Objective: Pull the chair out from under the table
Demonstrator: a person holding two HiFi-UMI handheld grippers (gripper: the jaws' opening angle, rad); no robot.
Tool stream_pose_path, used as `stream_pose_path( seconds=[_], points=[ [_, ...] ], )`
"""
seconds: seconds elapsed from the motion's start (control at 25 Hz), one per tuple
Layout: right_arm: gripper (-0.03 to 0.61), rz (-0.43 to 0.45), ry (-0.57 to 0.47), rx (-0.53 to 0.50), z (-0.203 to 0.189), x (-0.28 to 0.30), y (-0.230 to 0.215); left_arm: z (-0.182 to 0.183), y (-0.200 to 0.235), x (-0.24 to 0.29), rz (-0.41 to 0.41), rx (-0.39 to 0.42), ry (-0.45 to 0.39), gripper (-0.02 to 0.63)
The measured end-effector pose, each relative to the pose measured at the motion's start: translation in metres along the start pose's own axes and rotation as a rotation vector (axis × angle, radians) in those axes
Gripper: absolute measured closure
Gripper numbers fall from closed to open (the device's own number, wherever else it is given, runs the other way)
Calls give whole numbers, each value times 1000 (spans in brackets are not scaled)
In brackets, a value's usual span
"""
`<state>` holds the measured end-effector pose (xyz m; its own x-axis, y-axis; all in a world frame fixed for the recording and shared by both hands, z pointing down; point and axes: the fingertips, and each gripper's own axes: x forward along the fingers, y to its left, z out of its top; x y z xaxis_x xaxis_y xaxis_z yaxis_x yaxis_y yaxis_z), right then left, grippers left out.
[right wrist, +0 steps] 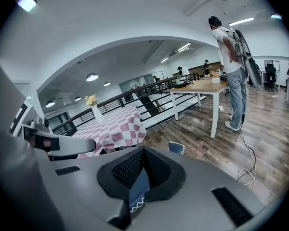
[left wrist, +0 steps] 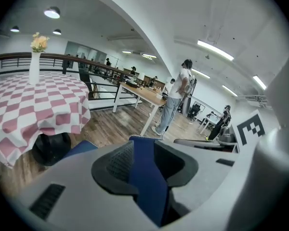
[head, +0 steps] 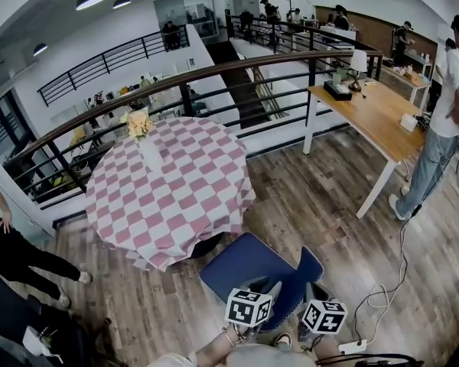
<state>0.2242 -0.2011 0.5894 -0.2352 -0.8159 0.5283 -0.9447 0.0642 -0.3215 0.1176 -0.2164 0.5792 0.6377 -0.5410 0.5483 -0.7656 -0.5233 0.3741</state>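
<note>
A blue padded chair (head: 241,270) stands clear of the round table with the pink-and-white checked cloth (head: 168,186), its seat just off the cloth's near edge. A white vase of flowers (head: 148,150) stands on the table. My left gripper (head: 271,288) and right gripper (head: 314,289) sit side by side at the chair's near edge. In the left gripper view the jaws of my left gripper (left wrist: 143,149) clamp a band of the blue chair back (left wrist: 147,186). In the right gripper view my right gripper (right wrist: 143,154) pinches blue fabric (right wrist: 137,196) with white stitching.
A wooden desk (head: 375,113) stands to the right, with a person (head: 444,128) beside it. A white cable (head: 382,297) loops on the plank floor at the right. A railing (head: 214,71) runs behind the table. Another person (head: 15,251) stands at the left edge.
</note>
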Motion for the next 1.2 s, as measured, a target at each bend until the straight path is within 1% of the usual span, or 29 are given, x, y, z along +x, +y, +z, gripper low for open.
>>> stream_pose_path(
  seconds=[0.2,0.36,0.52,0.76,1.08,1.2],
  points=[
    [568,51,-37,-45,22,13,33,34,16,-18,51,-19,-100,518],
    [568,88,-49,-80,32,17,57,43,28,-36,95,-37,-141,565],
    [568,111,-35,-102,28,21,72,36,37,-45,108,-72,-148,608],
    [568,143,1,-117,13,28,92,22,45,-53,119,-87,-138,610],
    [568,170,5,-121,10,29,104,19,50,-62,143,-85,-142,610],
    [568,179,0,-138,9,29,107,17,52,-64,151,-87,-145,609]
  ],
)
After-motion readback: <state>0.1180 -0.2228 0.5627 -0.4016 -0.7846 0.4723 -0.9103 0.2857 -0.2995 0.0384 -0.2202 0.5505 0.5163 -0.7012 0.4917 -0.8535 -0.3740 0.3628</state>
